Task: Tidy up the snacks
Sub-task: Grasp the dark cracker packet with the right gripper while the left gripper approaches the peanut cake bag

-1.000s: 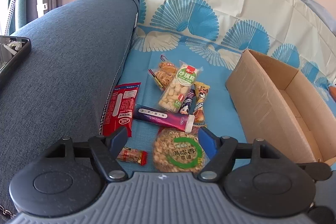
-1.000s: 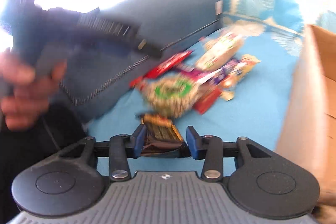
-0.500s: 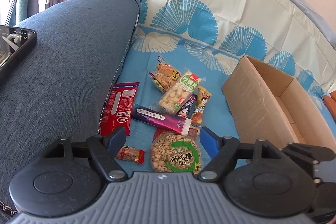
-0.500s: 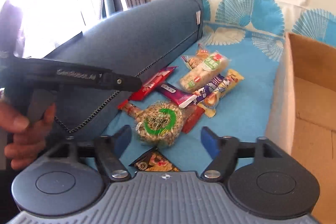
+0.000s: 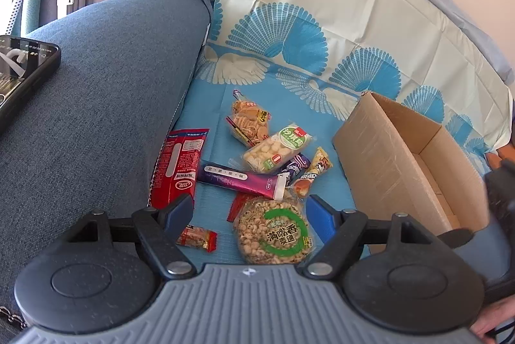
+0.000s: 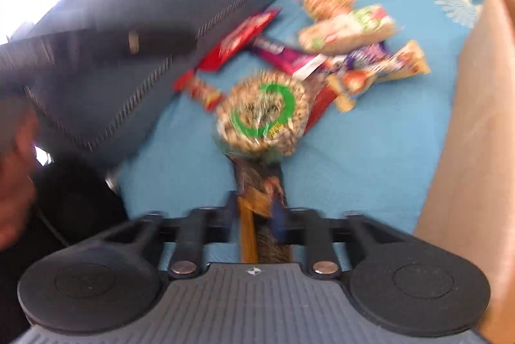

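Denim-blue upholstery of a sofa arm (image 5: 96, 118) fills the left half of the left wrist view, and a cloth with blue fan prints (image 5: 289, 31) spreads over the seat and backrest at the upper right. An open cardboard box (image 5: 396, 157) stands on the cloth at the right of the frame, well apart from the sofa arm, with the snacks lying between them. A dark phone (image 5: 22, 76) rests on the sofa arm at the left edge.

Among the snacks, a red packet (image 5: 178, 163) lies against the sofa arm, a purple bar (image 5: 241, 179) sits just right of it, and a clear pack of pale puffs (image 5: 276, 147) lies above that, touching an orange cracker pack (image 5: 249, 121). A round bag with a green ring (image 5: 276, 234) lies low in the centre, and a small red candy (image 5: 198, 237) is to its left.

The left gripper (image 5: 249, 212) hangs above the cloth with its blue pads spread wide, nothing pressed between them; the round bag and the candy show in the gap below.

In the blurred right wrist view, the right gripper (image 6: 256, 215) has its fingers pinched tight on a dark wrapper with an orange edge (image 6: 257, 183), just below the round bag (image 6: 262, 115). A hand (image 6: 16, 183) shows at the left edge.
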Motion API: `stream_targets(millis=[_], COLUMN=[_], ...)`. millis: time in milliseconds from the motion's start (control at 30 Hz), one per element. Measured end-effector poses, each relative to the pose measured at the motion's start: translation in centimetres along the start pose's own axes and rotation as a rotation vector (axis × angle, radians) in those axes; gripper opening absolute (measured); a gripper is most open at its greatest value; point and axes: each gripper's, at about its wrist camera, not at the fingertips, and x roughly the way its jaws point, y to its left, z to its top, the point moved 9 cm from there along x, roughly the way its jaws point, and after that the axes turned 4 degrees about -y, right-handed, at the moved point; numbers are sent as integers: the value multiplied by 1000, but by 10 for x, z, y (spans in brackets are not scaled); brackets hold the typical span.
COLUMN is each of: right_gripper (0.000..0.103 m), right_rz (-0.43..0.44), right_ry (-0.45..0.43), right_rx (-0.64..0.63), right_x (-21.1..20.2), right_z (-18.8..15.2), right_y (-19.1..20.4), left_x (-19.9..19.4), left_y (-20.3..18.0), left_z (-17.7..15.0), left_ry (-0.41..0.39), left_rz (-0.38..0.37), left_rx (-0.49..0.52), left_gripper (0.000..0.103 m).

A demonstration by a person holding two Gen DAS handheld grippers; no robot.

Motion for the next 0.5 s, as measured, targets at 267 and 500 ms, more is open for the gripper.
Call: stream_targets(millis=[267, 500], right_gripper=[39, 53], right_rz=[-107, -135], right_ry=[-49, 96], right_rx=[7, -204], right_x=[-20, 23], right_z=[-3, -41], right_y=[-10, 13], left_x=[5, 4], left_y=[2, 2], left_z=[1, 2], left_ry=[30, 29], left_rz=[-5, -2], left_rx=[-11, -5], left_gripper=[82, 82])
